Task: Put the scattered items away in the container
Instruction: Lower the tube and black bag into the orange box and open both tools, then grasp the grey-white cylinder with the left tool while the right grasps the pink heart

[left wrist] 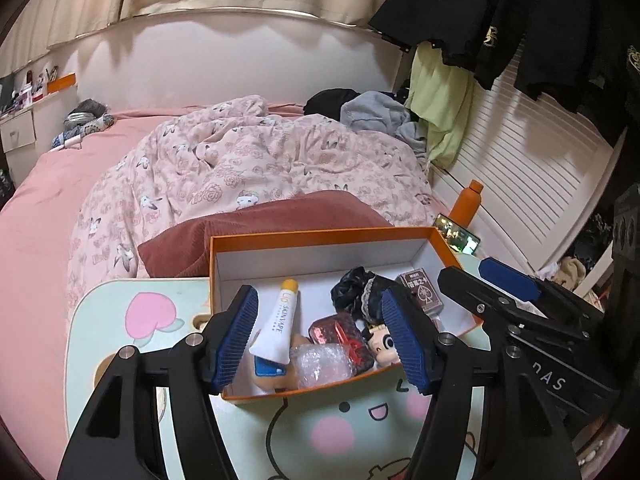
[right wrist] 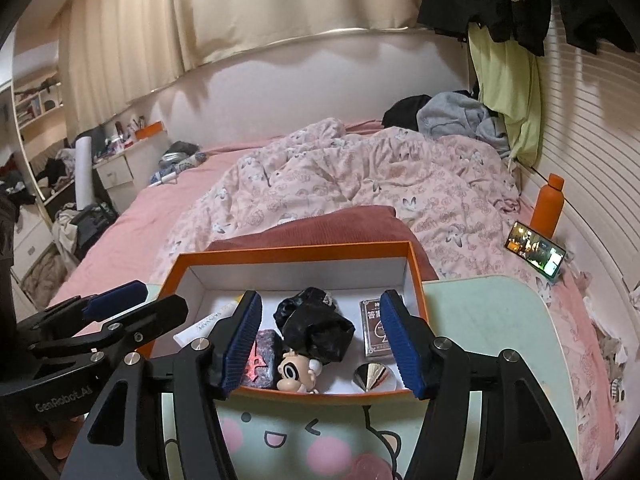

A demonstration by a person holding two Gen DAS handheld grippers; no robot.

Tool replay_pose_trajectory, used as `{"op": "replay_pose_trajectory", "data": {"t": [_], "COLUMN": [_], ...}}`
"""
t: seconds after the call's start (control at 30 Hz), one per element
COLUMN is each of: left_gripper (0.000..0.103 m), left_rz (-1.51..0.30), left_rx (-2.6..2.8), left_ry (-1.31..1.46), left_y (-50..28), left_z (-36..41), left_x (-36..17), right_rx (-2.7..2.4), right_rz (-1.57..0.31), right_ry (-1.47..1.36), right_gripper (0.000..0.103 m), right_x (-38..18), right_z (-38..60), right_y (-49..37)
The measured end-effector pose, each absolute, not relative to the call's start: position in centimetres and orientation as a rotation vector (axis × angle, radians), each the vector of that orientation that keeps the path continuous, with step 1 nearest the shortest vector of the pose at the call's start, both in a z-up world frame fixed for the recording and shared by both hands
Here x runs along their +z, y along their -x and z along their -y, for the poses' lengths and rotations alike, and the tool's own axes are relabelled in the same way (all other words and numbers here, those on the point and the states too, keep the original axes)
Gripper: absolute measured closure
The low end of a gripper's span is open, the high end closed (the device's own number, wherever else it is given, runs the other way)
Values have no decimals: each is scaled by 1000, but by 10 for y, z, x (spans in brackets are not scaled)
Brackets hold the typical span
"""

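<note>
An orange box [left wrist: 320, 237] with a white inside stands on a mint cartoon lap table [left wrist: 340, 432] on the bed. In it lie a white tube [left wrist: 276, 324], a black scrunchie [left wrist: 360, 292], a card deck [left wrist: 420, 290], a dark red wrapped block [left wrist: 336, 330], a bubble-wrap bundle [left wrist: 324, 364] and a small figurine [left wrist: 382, 346]. My left gripper [left wrist: 324, 340] is open and empty over the box's near side. My right gripper [right wrist: 326, 344] is open and empty over the box [right wrist: 296, 254]; a silver cone [right wrist: 370, 376] also shows there.
A rumpled pink floral duvet [left wrist: 260, 152] and a red cushion [left wrist: 256, 220] lie behind the box. An orange bottle [right wrist: 550, 204] and a phone [right wrist: 534, 250] stand by the slatted wall at right. Clothes hang above. A nightstand [right wrist: 116, 172] stands at far left.
</note>
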State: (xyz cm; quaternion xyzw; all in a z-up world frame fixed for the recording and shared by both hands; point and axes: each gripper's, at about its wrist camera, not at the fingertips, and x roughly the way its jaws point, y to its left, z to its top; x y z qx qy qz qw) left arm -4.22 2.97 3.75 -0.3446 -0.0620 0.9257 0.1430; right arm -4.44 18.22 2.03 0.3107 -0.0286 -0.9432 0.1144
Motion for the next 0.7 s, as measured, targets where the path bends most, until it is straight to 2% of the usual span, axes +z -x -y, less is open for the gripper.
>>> {"op": "replay_pose_trajectory", "data": {"t": [0.27, 0.5, 0.7], "left_gripper": [38, 38, 38], "left_rz": [182, 31, -21], "left_rx": [2642, 2510, 2340], "left_ry": [1058, 1209, 1303], "left_y": [20, -25, -60], "left_z": [-31, -64, -93], "left_x": [36, -1, -31], "right_rx": [-2783, -2796, -2759], "right_rz": [13, -103, 28], "right_ry": [-919, -972, -1112], "right_gripper": [41, 40, 40], "right_x": [14, -3, -31], "right_z": [-189, -210, -247], "right_y": [23, -6, -25]}}
